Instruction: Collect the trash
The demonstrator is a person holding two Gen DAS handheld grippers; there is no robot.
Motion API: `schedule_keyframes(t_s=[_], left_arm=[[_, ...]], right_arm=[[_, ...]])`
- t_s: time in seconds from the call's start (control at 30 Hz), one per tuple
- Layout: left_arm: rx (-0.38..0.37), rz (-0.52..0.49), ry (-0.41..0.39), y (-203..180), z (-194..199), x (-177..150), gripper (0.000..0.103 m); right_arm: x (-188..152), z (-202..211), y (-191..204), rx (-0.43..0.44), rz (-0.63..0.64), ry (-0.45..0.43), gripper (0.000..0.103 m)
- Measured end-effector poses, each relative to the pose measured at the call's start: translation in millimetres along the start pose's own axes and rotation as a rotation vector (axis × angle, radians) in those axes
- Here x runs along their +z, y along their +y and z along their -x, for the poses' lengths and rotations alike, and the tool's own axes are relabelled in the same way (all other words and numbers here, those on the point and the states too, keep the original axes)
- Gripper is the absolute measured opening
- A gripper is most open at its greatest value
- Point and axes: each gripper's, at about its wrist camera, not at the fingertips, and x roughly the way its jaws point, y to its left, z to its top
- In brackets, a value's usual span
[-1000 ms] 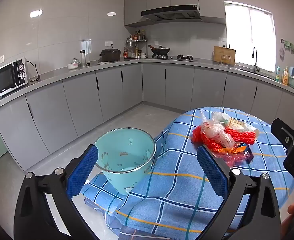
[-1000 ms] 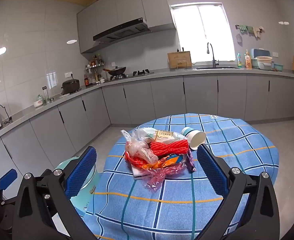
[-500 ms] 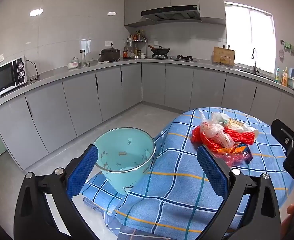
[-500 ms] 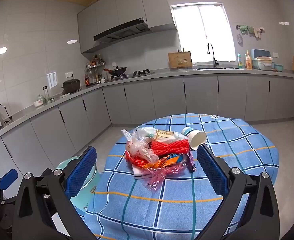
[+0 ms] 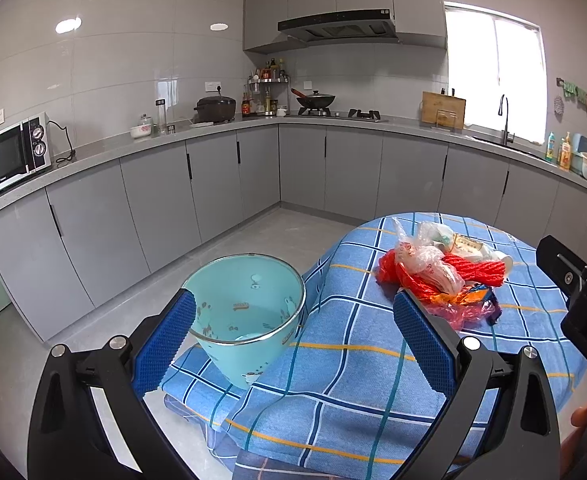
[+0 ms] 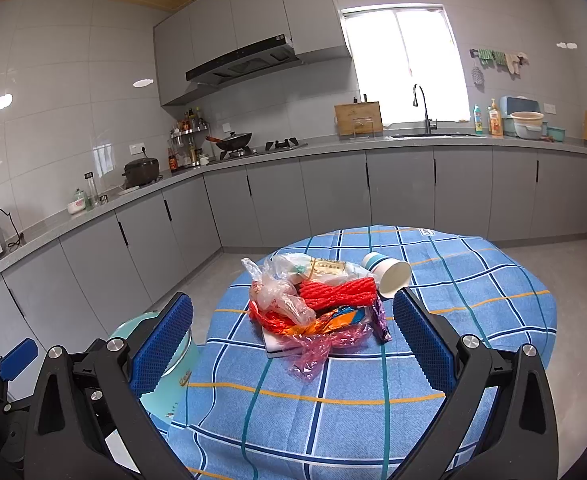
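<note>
A heap of trash (image 6: 317, 300) lies in the middle of a round table with a blue checked cloth (image 6: 473, 292): red foam netting (image 6: 337, 292), clear plastic bags, orange and purple wrappers and a pink bag. A paper cup (image 6: 389, 276) lies tipped over at the heap's right. In the left wrist view the same heap (image 5: 441, 276) sits to the right. A teal bin (image 5: 249, 312) stands beside the table's left edge, empty-looking. My left gripper (image 5: 293, 336) is open above the bin's rim and the cloth. My right gripper (image 6: 293, 336) is open, short of the heap, holding nothing.
Grey kitchen cabinets (image 5: 221, 184) and a countertop run round the room, with a microwave (image 5: 9, 156) at the left and a sink (image 6: 429, 132) under the window. Open floor (image 5: 277, 236) lies between the table and the cabinets. The cloth hangs down over the table's near edge.
Almost nothing differs; the left wrist view has shifted very slightly, and both grippers stay open.
</note>
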Motion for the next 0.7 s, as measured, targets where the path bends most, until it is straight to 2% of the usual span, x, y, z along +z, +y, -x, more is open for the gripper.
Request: schedule_keyframes(t_s=[0.7], left_arm=[[-0.007, -0.002, -0.001, -4.4, -1.8, 1.8, 0.097]], right_arm=[[2.8, 0.3, -4.2, 0.003, 0.001, 0.002, 0.099]])
